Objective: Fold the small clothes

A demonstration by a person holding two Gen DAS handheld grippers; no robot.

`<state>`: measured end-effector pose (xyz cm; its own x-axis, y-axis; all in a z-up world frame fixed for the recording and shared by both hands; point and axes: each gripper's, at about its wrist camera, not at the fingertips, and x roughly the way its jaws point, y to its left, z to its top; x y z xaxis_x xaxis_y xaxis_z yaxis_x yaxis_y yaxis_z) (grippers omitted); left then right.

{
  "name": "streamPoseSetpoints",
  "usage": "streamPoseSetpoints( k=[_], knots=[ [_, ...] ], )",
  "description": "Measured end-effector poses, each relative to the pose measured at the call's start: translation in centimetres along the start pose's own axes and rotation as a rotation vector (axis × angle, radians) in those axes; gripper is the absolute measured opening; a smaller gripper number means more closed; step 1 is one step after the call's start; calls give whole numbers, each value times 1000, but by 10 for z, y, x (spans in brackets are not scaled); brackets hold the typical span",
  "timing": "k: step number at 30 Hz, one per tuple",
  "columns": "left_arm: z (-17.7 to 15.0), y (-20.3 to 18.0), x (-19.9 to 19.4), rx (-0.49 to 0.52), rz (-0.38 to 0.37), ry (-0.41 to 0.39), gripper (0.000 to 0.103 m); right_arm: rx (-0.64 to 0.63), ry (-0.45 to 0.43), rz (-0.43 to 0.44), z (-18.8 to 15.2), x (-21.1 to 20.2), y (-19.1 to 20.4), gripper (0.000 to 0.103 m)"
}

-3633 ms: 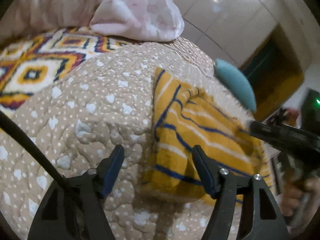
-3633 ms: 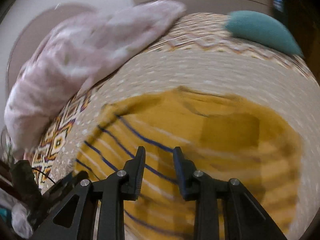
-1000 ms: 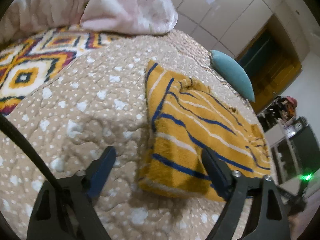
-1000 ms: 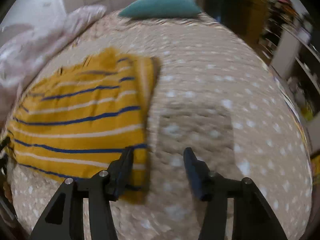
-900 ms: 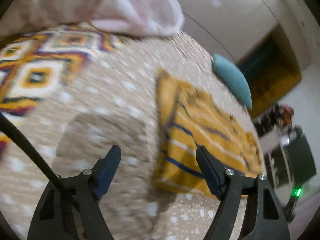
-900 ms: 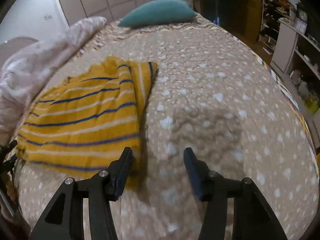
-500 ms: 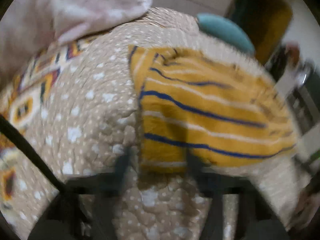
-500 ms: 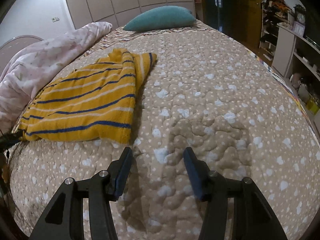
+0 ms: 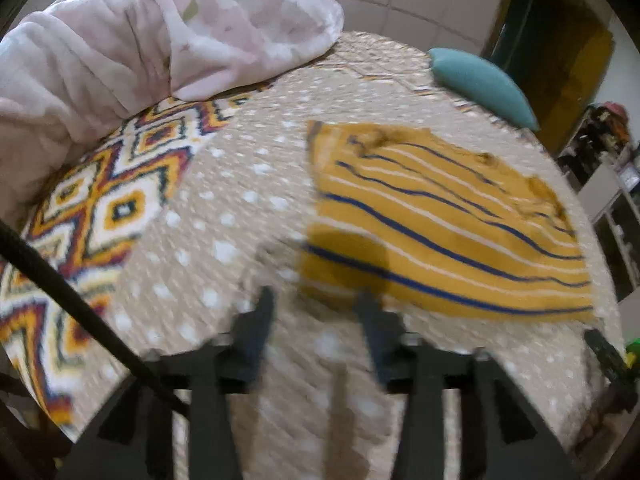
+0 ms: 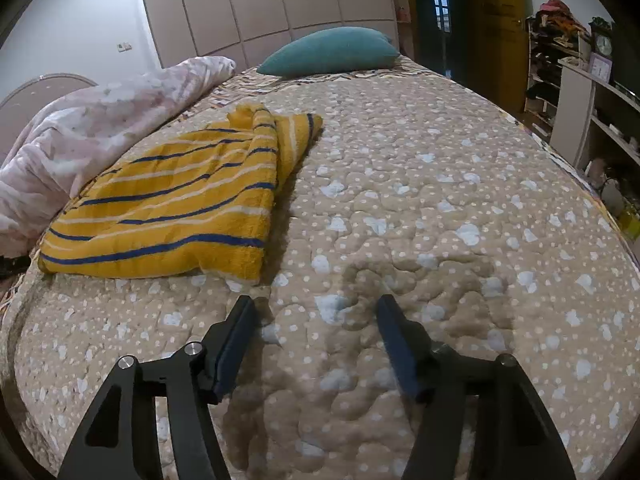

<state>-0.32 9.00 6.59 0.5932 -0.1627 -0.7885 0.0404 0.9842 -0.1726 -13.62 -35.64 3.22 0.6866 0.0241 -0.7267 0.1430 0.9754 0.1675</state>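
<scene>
You see beige dotted quilt [image 10: 440, 200] across the bed | teal pillow [image 10: 332, 52] at far end | pink blanket [image 10: 100, 120] heaped far left | patterned spread [image 9: 100, 200] under it | shelves [image 10: 580, 92] right

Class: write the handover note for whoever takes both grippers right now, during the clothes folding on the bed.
Left gripper: open, empty, jaws just been opening, near the yellow blue-striped knit garment.
Right gripper: open, empty, jaws just widened, over the beige dotted quilt.
Garment lies folded, beside the pink fleece blanket.
Done: garment folded over.
Left: perhaps tidy its bunched far end.
</scene>
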Motion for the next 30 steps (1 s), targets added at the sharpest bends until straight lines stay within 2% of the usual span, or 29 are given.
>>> streamPoseSetpoints(
  k=[3,7,10,11,12,14,16,19,22,23,27,30],
  knots=[
    [-28,-42,-8,71,-25,-23,55,19,-14,22,-1,-1,-4,68],
    [-53,-94,3,171,-20,-39,55,60,-33,62,-3,-4,-11,68],
    [-66,-117,20,183,-17,-14,55,75,-41,81,-4,-6,-14,68],
    [-69,-120,27,182,-21,0,58,79,-44,85,-4,-6,-15,68],
    [-73,-123,33,188,-1,-5,65,81,-46,87,-5,-7,-15,68],
    [-80,-130,35,224,47,-63,71,81,-50,91,-5,-7,-15,68],
    [-84,-132,36,244,81,-87,78,86,-54,97,-6,-8,-15,68],
    [-84,-127,38,209,93,-96,86,94,-57,98,-8,-9,-16,68],
    [-85,-126,38,205,90,-103,87,96,-43,58,-9,-9,-11,68],
    [-85,-127,39,206,97,-106,87,89,-39,26,-10,-9,-6,68],
    [-88,-126,38,205,102,-113,88,-42,-36,-125,-20,-8,32,82],
    [-88,-127,39,207,106,-115,88,-95,-52,-216,-27,-8,49,82]
  ],
)
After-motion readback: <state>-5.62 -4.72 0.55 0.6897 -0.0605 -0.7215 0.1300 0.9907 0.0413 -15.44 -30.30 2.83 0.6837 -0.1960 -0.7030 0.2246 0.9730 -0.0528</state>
